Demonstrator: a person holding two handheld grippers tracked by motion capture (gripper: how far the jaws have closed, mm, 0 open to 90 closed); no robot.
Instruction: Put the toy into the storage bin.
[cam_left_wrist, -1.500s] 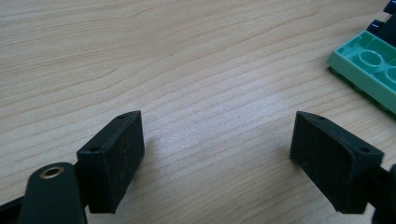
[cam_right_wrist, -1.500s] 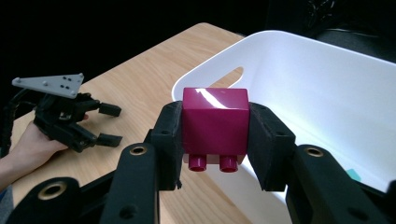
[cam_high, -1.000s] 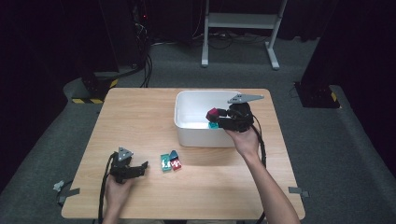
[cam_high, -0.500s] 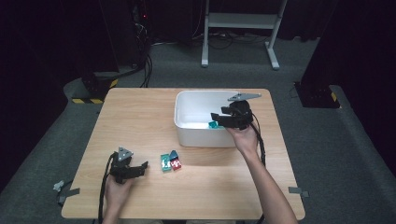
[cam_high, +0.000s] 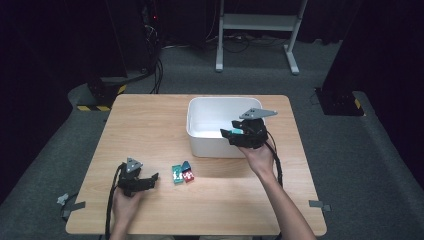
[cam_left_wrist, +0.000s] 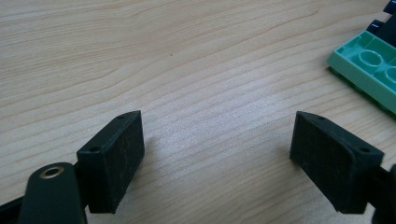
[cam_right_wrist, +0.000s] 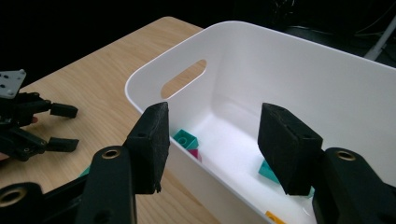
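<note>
High view: white bin (cam_high: 205, 142) standing on the wooden counter (cam_high: 150, 125), taken as the landmark for everything else. Right tongs (cam_high: 226, 133) held over the bin's near right rim, jaws just opened, released, nothing between the pads. Right hand (cam_high: 260, 157) gripping from the near side of the bin. Right gripper view: same tongs (cam_right_wrist: 212, 140) hanging spread above the bin's near wall (cam_right_wrist: 289, 60), with a teal brick (cam_right_wrist: 185, 139) and a magenta brick (cam_right_wrist: 193, 154) lying together on the bin floor close to the wall with the handle slot, and another teal brick (cam_right_wrist: 267, 170) on the floor partly hidden behind the right pad; a sliver of an orange piece (cam_right_wrist: 273, 216) at the near edge of the bin floor. Small cluster of bricks (cam_high: 182, 172), green, teal and red, resting on the counter just in front of the bin's near left corner. Left tongs (cam_high: 152, 177) farther left of that cluster, well apart from the bin, low over the counter. Left gripper view: left tongs (cam_left_wrist: 217, 149) spread wide, released, bare wood between the pads, the green brick (cam_left_wrist: 369, 70) off to the right, apart from the pads.
</note>
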